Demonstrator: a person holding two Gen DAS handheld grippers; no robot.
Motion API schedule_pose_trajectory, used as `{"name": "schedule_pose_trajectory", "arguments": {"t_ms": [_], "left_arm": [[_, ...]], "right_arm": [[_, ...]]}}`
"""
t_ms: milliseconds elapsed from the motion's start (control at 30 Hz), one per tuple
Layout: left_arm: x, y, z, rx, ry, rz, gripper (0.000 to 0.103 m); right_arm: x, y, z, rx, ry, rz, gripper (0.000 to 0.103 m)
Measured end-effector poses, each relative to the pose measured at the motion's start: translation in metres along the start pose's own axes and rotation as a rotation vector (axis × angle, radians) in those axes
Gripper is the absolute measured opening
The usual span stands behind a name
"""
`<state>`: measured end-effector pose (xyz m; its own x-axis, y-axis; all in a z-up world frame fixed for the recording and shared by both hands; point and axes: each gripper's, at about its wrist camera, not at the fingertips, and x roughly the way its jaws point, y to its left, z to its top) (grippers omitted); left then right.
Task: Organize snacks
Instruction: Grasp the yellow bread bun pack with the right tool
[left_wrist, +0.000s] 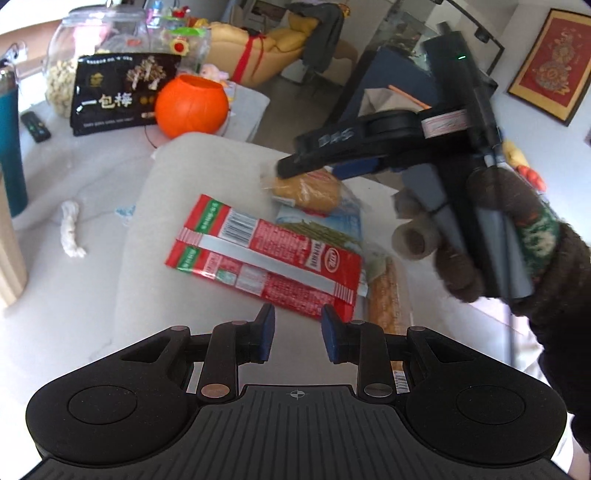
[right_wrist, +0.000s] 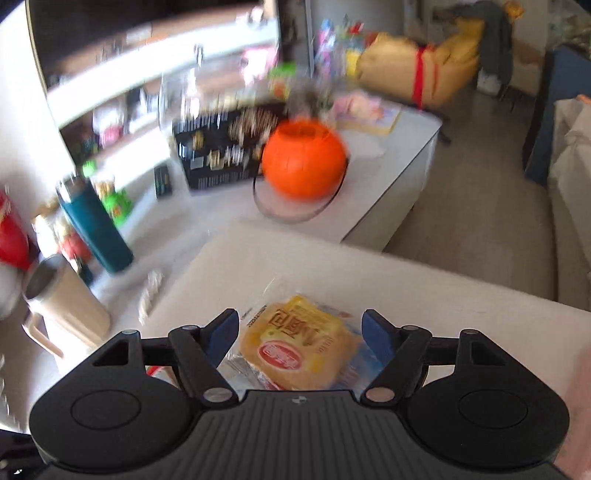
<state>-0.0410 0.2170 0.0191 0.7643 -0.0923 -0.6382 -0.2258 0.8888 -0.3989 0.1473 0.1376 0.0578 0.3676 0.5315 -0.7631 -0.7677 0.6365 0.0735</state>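
Note:
A red snack packet (left_wrist: 266, 258) lies flat on a pale cushion (left_wrist: 166, 221), just beyond my left gripper (left_wrist: 297, 325), whose jaws stand a little apart with nothing between them. Behind the red packet lie a yellow pastry packet (left_wrist: 306, 192), a blue and green packet (left_wrist: 325, 225) and a long orange-brown packet (left_wrist: 384, 295). My right gripper (left_wrist: 295, 168), held by a gloved hand (left_wrist: 517, 240), hovers over the pastry packet. In the right wrist view my right gripper (right_wrist: 299, 321) is open wide. The pastry packet (right_wrist: 299, 343) lies between and below the pads, and they do not press on it.
An orange pumpkin bucket (left_wrist: 190, 105) stands open on the white table (left_wrist: 74, 177), beside a black snack bag (left_wrist: 114, 92) and a glass jar (left_wrist: 74, 55). A teal bottle (right_wrist: 96, 229), a beige mug (right_wrist: 66, 306) and a remote (left_wrist: 35, 127) stand at the left.

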Motion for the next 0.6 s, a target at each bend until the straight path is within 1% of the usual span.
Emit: {"name": "schedule_pose_trajectory", "arguments": {"t_ms": [33, 67, 100, 133, 200, 233, 267, 300, 333, 367, 433, 467, 500, 533, 567, 600], "left_arm": [[0.001, 0.000, -0.001, -0.002, 0.002, -0.002, 0.031], [0.003, 0.001, -0.002, -0.007, 0.004, -0.003, 0.031], [0.005, 0.002, -0.003, -0.013, 0.005, -0.004, 0.031], [0.007, 0.003, -0.003, -0.021, 0.004, -0.002, 0.031], [0.009, 0.005, -0.003, -0.047, -0.004, 0.004, 0.031], [0.009, 0.005, -0.002, -0.061, -0.011, 0.006, 0.031], [0.009, 0.004, -0.002, -0.074, -0.016, 0.007, 0.031], [0.009, 0.001, -0.002, -0.079, -0.019, 0.002, 0.031], [0.009, -0.001, -0.002, -0.078, -0.016, -0.007, 0.031], [0.010, -0.006, -0.002, -0.072, -0.009, -0.017, 0.031], [0.010, -0.016, -0.002, -0.048, -0.008, -0.023, 0.031], [0.009, -0.022, -0.002, -0.029, -0.010, -0.014, 0.031], [0.008, -0.027, -0.001, -0.005, -0.013, 0.010, 0.031], [0.007, -0.033, 0.000, 0.029, -0.017, 0.051, 0.031], [0.007, -0.038, 0.000, 0.074, -0.020, 0.106, 0.031], [0.006, -0.042, 0.000, 0.114, -0.020, 0.160, 0.031]], "right_arm": [[0.006, 0.005, 0.000, -0.033, 0.010, -0.010, 0.074], [0.006, 0.009, -0.002, -0.064, -0.004, -0.017, 0.074], [0.001, 0.010, -0.005, -0.091, -0.005, -0.015, 0.071], [-0.005, 0.012, -0.010, -0.117, 0.005, -0.015, 0.066], [-0.022, 0.006, -0.023, -0.127, 0.015, 0.002, 0.045], [-0.031, 0.001, -0.029, -0.118, 0.029, 0.012, 0.039], [-0.039, -0.005, -0.037, -0.104, 0.048, 0.013, 0.027], [-0.046, -0.009, -0.045, -0.090, 0.073, 0.001, 0.009], [-0.050, -0.012, -0.053, -0.083, 0.099, -0.013, 0.007], [-0.057, -0.016, -0.063, -0.082, 0.113, -0.028, 0.007], [-0.073, -0.022, -0.080, -0.086, 0.097, -0.049, 0.007], [-0.080, -0.025, -0.082, -0.080, 0.085, -0.053, 0.008], [-0.087, -0.028, -0.082, -0.062, 0.061, -0.057, 0.012], [-0.093, -0.031, -0.079, -0.035, 0.029, -0.059, 0.018], [-0.098, -0.034, -0.075, 0.000, 0.005, -0.051, 0.043], [-0.100, -0.038, -0.070, 0.048, -0.013, -0.036, 0.072]]}}
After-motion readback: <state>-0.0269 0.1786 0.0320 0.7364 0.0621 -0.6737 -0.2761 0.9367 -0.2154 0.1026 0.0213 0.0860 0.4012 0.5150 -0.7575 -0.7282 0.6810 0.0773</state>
